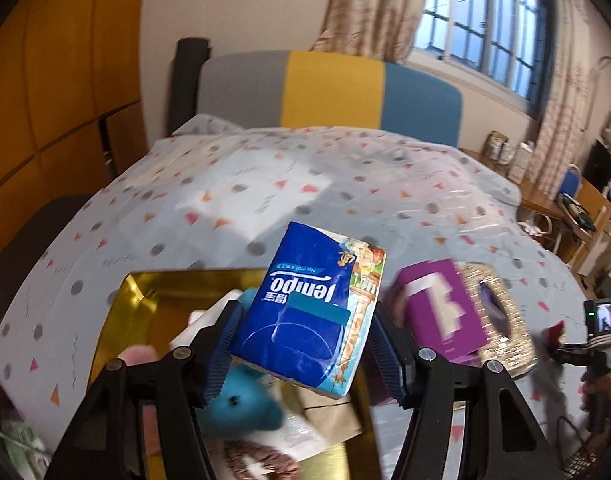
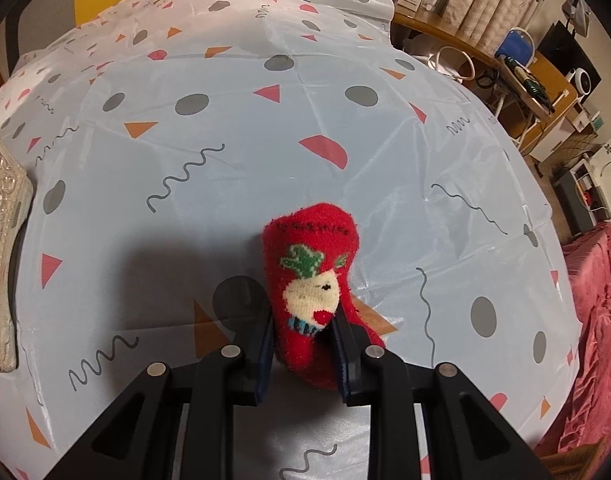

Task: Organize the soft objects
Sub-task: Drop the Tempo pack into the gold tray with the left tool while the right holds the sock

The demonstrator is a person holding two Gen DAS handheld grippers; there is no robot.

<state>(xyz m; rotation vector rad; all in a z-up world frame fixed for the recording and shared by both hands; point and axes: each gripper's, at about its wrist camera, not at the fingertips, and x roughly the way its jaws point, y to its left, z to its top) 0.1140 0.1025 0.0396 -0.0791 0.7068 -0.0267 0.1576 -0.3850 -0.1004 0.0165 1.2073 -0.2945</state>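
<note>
Softly, glossy tissue pack (image 1: pixel 309 312), fuzzy red sock (image 2: pixel 311 292)

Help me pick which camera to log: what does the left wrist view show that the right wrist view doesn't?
Only the left wrist view shows the left tongs gripping a blue tissue pack above a gold tray with a blue plush toy, plus a purple box. Only the right wrist view shows the right tongs clamping a red sock. Both show the patterned bedcover and the ornate silver box.
</note>
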